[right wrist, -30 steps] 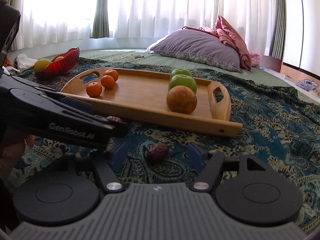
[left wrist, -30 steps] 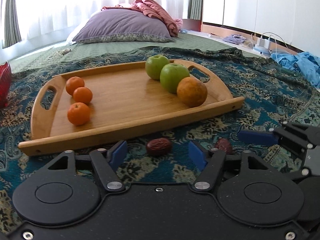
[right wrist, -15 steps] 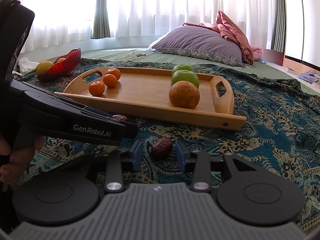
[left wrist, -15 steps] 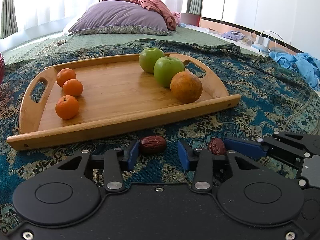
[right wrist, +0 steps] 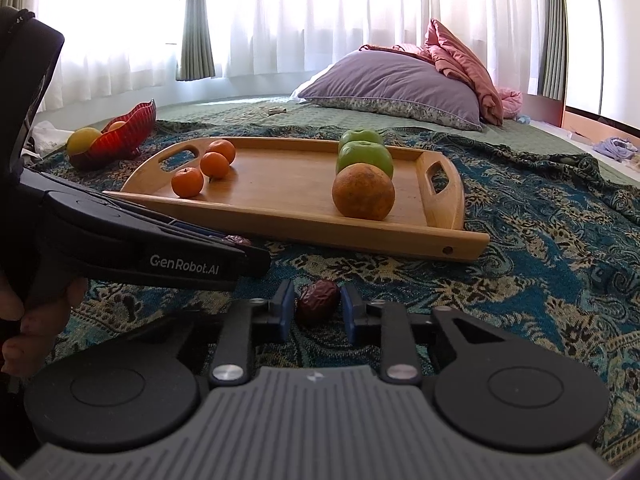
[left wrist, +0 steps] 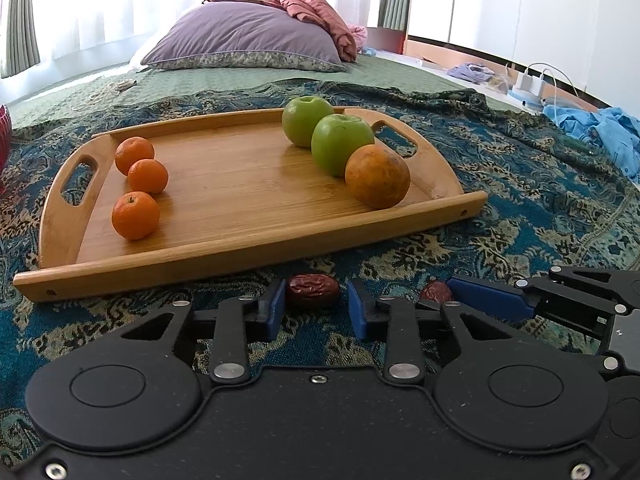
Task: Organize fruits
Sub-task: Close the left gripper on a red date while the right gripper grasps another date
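A wooden tray [left wrist: 256, 252] [right wrist: 400, 236] lies on the patterned blanket. It holds three tangerines [left wrist: 135, 215] at its left and two green apples [left wrist: 342, 145] and an orange [left wrist: 377, 176] at its right. Two red dates lie on the blanket in front of the tray. My left gripper [left wrist: 316, 306] has its blue pads around one date [left wrist: 313, 290], the left pad touching it and a gap at the right pad. My right gripper [right wrist: 318, 307] is closed on the other date [right wrist: 317, 301], which also shows in the left wrist view [left wrist: 435, 292].
A red bowl [right wrist: 120, 136] with fruit stands at the far left. A purple pillow [left wrist: 244, 40] and pink cloth lie behind the tray. Blue clothes [left wrist: 600, 128] and a charger lie at the right. The left gripper's body [right wrist: 140, 252] crosses the right view.
Both grippers have moved forward and down onto the dates and narrowed their jaws. The right pads now touch their date; the left pads have closed in around theirs.
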The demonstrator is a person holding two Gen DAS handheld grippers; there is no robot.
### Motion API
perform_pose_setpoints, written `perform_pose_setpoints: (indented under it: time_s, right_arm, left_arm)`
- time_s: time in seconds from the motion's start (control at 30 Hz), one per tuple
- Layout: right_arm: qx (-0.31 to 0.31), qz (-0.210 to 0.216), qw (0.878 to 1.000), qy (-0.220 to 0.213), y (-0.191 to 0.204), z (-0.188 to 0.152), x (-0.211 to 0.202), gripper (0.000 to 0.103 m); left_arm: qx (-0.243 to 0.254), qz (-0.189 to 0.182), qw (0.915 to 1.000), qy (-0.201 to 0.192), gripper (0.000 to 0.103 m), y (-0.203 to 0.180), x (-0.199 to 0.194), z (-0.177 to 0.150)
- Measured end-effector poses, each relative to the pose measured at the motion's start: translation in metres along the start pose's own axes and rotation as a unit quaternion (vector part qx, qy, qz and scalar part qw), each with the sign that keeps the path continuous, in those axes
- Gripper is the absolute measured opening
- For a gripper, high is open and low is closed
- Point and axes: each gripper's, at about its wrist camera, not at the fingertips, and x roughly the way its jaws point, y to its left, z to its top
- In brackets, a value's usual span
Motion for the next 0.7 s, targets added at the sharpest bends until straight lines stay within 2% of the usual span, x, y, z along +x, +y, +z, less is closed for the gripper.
perform_pose_setpoints:
  time_s: [0.7]
  right_arm:
    - [0.0, -0.01, 1.0, -0.014, 0.001, 0.009, -0.008, 0.028]
  left_arm:
    - [-0.005, 0.017, 0.9995, -0.028, 0.028, 0.002, -0.02, 0.004]
